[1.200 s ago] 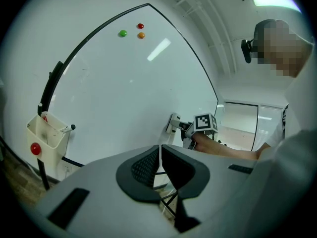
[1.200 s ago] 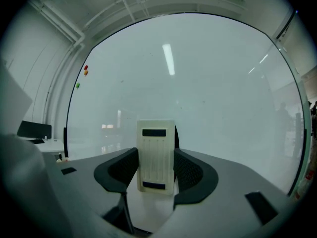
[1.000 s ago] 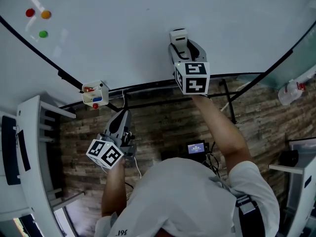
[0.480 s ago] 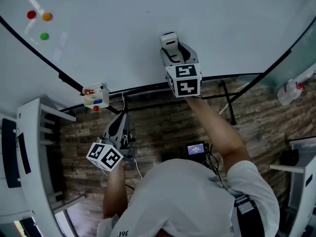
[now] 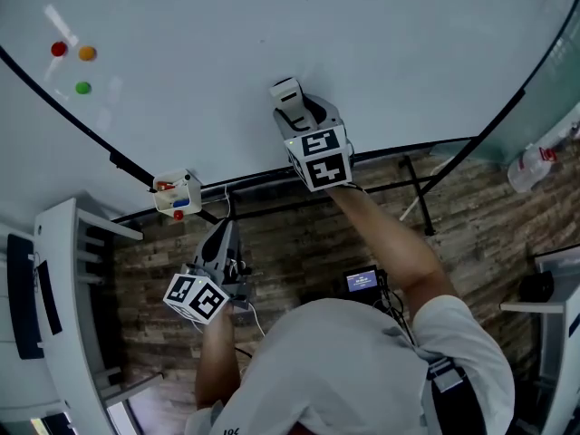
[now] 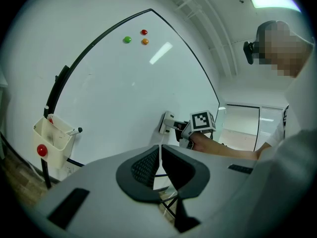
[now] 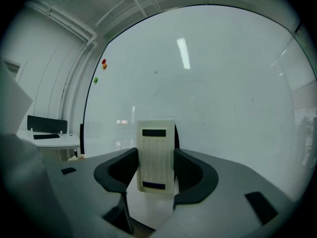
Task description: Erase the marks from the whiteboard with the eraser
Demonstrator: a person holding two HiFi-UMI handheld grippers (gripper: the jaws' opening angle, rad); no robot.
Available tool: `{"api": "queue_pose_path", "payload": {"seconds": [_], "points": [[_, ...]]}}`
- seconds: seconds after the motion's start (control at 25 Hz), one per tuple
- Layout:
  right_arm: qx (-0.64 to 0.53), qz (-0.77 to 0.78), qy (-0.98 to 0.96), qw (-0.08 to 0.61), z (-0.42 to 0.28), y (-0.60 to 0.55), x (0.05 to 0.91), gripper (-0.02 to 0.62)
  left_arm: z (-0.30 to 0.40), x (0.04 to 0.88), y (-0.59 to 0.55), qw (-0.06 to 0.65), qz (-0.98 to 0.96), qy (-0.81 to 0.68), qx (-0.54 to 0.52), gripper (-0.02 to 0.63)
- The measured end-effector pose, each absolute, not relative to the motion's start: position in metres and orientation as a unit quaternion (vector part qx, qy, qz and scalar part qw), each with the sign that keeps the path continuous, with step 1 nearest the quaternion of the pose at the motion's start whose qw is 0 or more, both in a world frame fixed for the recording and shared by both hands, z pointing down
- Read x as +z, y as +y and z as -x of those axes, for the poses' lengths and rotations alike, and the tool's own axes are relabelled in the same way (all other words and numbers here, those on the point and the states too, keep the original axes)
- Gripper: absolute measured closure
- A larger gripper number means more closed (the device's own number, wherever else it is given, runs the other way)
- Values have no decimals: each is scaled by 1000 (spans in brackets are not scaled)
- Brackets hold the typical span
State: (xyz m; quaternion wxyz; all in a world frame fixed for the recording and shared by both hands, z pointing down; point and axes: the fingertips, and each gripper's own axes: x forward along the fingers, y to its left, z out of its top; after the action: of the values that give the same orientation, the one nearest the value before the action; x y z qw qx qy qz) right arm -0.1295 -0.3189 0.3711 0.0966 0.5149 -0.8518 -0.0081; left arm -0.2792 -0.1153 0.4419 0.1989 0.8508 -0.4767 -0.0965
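Observation:
The whiteboard [image 5: 272,25] fills the upper part of the head view. My right gripper [image 5: 296,109] is shut on the white eraser [image 5: 287,91], which is pressed flat against the board near its lower edge. In the right gripper view the eraser [image 7: 155,156] stands upright between the jaws, and a few faint specks [image 7: 155,72] show on the board [image 7: 223,83] above it. My left gripper [image 5: 221,232] hangs low below the board, away from it, shut with nothing in it. The left gripper view shows the eraser [image 6: 166,123] touching the board [image 6: 114,83].
Red [image 5: 59,49], orange [image 5: 86,53] and green [image 5: 82,87] magnets sit at the board's upper left. A white marker holder [image 5: 176,193] hangs on the lower frame. A white desk [image 5: 63,279] stands at the left, a bottle [image 5: 535,166] at the right, a small screen [image 5: 362,282] on the floor.
My right gripper has slid the eraser leftward and a little up across the board. The left gripper has barely moved.

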Motion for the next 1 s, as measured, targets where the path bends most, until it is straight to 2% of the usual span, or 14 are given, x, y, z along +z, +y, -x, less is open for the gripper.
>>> {"api": "queue_pose_path", "payload": {"seconds": [0.44, 1.0], "points": [[-25, -456, -883, 108, 156, -303, 359, 350, 273, 436, -125, 206, -849, -477, -101, 598], [-29, -459, -882, 103, 139, -277, 346, 350, 263, 437, -125, 210, -859, -456, -97, 598]]}}
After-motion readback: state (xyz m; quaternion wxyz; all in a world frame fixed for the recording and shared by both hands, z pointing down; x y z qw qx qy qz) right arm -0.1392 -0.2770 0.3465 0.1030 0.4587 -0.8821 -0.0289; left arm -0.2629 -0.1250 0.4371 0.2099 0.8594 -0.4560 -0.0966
